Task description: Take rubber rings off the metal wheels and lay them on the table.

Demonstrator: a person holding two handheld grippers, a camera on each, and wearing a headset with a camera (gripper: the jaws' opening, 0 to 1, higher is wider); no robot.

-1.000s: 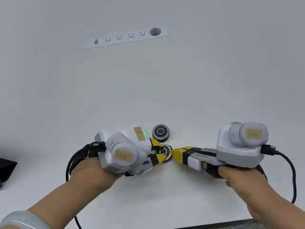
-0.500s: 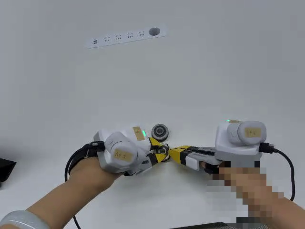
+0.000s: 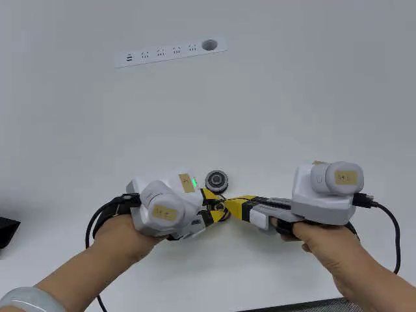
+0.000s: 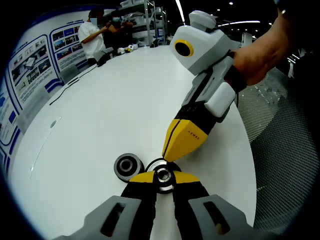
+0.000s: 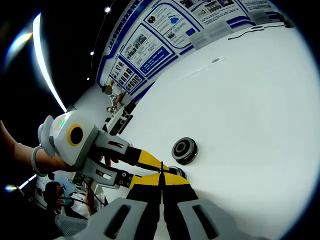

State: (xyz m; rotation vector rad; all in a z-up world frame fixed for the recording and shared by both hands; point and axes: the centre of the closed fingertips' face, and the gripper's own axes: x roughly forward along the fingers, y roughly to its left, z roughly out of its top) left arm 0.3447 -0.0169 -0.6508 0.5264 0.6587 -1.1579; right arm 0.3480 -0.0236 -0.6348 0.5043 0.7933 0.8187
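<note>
My left gripper (image 3: 218, 211) (image 4: 164, 177) is shut on a small metal wheel (image 4: 163, 175) with a black rubber ring around it, held just above the white table (image 3: 273, 117). From the right, my right gripper (image 3: 229, 205) (image 5: 161, 176) reaches in with its yellow jaws pressed together. Their tips (image 4: 168, 154) pinch the black rim of that wheel. A second metal wheel (image 3: 217, 180) (image 4: 128, 166) (image 5: 184, 150), with its ring on, lies flat on the table just beyond the grippers. In the right gripper view the held wheel (image 5: 177, 171) peeks out beside my jaws.
A white power strip (image 3: 170, 52) lies far back on the table. A black object (image 3: 6, 229) sits at the left edge. Dark mesh flooring (image 4: 285, 150) lies past the near table edge. People (image 4: 95, 30) stand far off behind the table.
The right gripper has moved slightly left and up, so its tips now sit against the wheel held by the left gripper. The loose wheel has stayed put.
</note>
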